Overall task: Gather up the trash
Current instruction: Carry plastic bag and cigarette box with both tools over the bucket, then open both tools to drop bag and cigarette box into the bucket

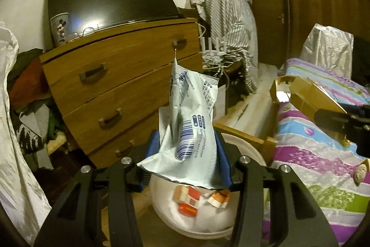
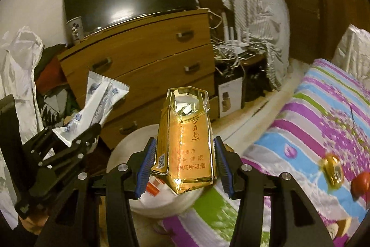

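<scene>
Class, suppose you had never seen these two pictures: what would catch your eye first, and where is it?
A shiny gold carton stands clamped in the right tool, centre frame. The left tool grips a crumpled white wrapper above a white bin holding orange packs. Behind stands a wooden dresser.

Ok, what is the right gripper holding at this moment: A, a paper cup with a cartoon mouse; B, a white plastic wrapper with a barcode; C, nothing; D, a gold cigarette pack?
D: the right gripper has its blue-padded fingers pressed on both sides of a gold cigarette pack; the white wrapper sits in the left gripper.
</scene>
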`<move>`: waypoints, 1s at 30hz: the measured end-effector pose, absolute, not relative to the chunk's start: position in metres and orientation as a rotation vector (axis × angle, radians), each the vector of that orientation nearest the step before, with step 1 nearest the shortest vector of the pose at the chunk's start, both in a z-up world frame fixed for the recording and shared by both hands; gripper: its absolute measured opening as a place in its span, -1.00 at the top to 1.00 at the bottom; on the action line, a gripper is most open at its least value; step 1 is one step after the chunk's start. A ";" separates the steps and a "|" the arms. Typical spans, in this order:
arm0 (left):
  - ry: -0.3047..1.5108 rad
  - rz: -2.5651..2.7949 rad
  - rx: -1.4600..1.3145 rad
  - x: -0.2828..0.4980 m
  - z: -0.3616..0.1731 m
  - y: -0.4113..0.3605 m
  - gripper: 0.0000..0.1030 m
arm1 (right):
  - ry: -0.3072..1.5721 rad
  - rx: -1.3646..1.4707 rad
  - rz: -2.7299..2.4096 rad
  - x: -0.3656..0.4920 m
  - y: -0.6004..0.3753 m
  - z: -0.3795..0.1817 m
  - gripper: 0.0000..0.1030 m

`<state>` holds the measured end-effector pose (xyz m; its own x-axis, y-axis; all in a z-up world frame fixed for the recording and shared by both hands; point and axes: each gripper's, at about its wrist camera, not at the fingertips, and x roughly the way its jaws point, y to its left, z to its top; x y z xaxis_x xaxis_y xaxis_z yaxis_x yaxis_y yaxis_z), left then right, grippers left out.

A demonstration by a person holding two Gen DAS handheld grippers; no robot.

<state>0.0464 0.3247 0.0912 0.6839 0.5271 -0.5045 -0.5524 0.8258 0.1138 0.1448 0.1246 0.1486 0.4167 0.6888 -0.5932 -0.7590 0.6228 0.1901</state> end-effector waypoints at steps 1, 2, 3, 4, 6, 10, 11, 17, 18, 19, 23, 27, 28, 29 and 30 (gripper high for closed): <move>0.552 0.610 -0.047 0.047 0.090 0.328 0.12 | 0.687 -0.126 0.916 0.145 0.133 0.151 -0.01; 0.557 0.615 -0.047 0.049 0.089 0.332 0.12 | 0.687 -0.137 0.920 0.145 0.140 0.152 -0.01; 0.560 0.617 -0.048 0.048 0.088 0.334 0.12 | 0.688 -0.143 0.924 0.146 0.146 0.153 -0.01; 0.566 0.619 -0.049 0.049 0.087 0.337 0.12 | 0.691 -0.149 0.928 0.146 0.152 0.153 -0.01; 0.577 0.622 -0.047 0.052 0.083 0.341 0.12 | 0.698 -0.154 0.932 0.150 0.161 0.153 -0.01; 0.593 0.621 -0.043 0.055 0.074 0.347 0.12 | 0.715 -0.162 0.936 0.153 0.180 0.146 -0.01; 0.600 0.623 -0.042 0.056 0.071 0.349 0.12 | 0.721 -0.165 0.938 0.154 0.183 0.143 -0.01; 0.637 0.622 -0.059 0.060 0.056 0.360 0.12 | 0.746 -0.191 0.939 0.153 0.199 0.125 -0.01; 0.643 0.621 -0.060 0.061 0.053 0.360 0.12 | 0.748 -0.192 0.939 0.153 0.201 0.123 -0.01; 0.648 0.620 -0.061 0.061 0.051 0.362 0.12 | 0.752 -0.192 0.939 0.154 0.202 0.120 -0.01; 0.665 0.617 -0.068 0.064 0.043 0.365 0.12 | 0.762 -0.199 0.939 0.156 0.205 0.112 -0.01; 0.674 0.616 -0.072 0.065 0.039 0.368 0.12 | 0.763 -0.206 0.940 0.157 0.210 0.108 -0.01; 0.678 0.616 -0.072 0.066 0.038 0.368 0.12 | 0.764 -0.205 0.939 0.158 0.211 0.107 -0.01; 0.681 0.616 -0.071 0.067 0.037 0.369 0.12 | 0.766 -0.203 0.940 0.158 0.212 0.106 -0.01; 0.684 0.615 -0.071 0.067 0.036 0.369 0.12 | 0.767 -0.202 0.941 0.159 0.213 0.105 -0.01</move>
<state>0.0672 0.3692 0.0358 0.6060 0.5089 -0.6114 -0.5543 0.8214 0.1342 0.1587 0.2127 0.1046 0.3518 0.6526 -0.6711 -0.7887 0.5928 0.1631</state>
